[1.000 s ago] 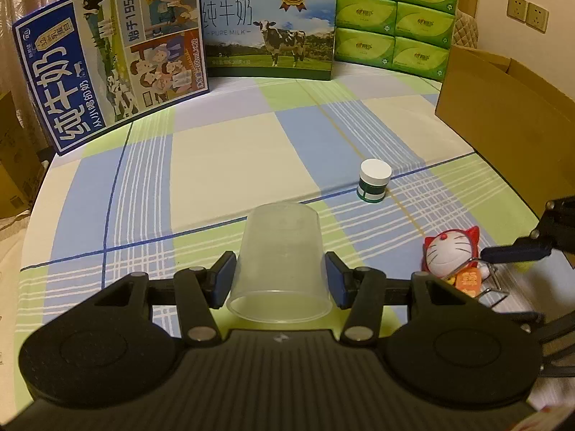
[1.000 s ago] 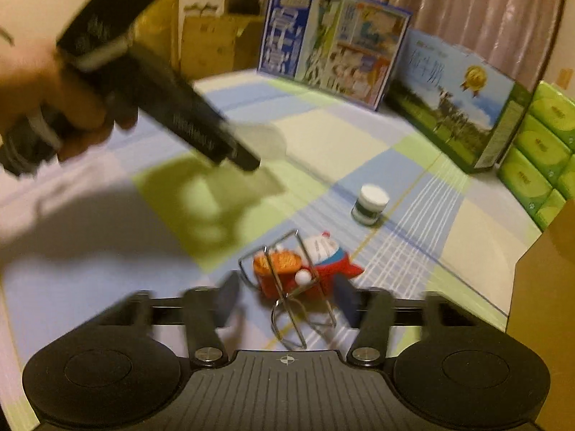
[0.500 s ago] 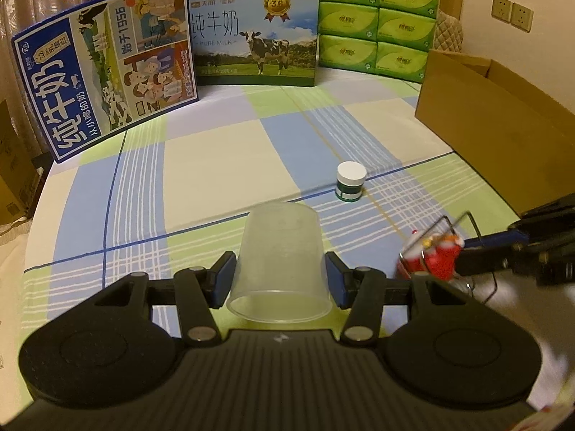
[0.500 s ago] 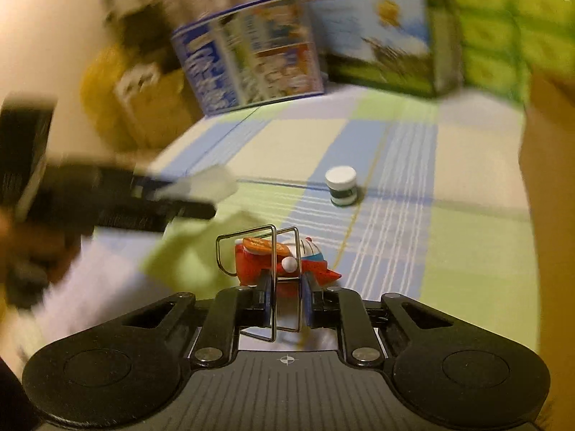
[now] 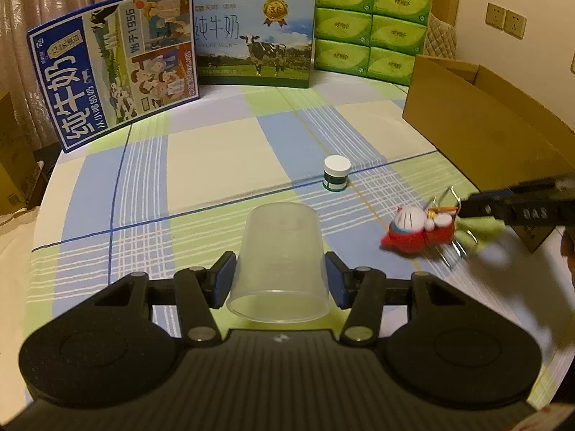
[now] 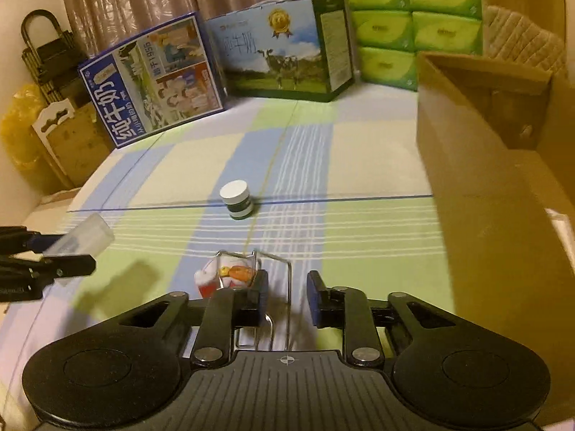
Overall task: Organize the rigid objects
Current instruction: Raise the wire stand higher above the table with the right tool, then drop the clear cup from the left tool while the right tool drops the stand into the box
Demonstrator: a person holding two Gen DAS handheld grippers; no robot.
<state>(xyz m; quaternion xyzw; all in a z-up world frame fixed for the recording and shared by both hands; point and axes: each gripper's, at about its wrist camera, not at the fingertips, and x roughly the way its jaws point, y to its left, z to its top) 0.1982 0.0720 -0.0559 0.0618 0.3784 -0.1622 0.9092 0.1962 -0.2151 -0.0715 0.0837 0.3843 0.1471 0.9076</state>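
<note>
The left gripper [image 5: 280, 280] pinched a cup [image 5: 279, 265], while the right gripper's [image 6: 285, 296] fingers stood spread, seemingly loose around the toy's [image 6: 224, 274] wire frame [image 6: 273, 287], so it might slip.

Checked bedspread [image 5: 215, 151] lies open toward twelve o'clock; small white-lidded green jar [image 5: 336, 177] at one, brown cardboard box [image 5: 481, 122] blocking two.

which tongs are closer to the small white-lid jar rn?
Roughly even, cannot call it. Left tongs, shut on the clear cup, sit near-side of the jar; right tongs, by the red toy, likewise.
</note>
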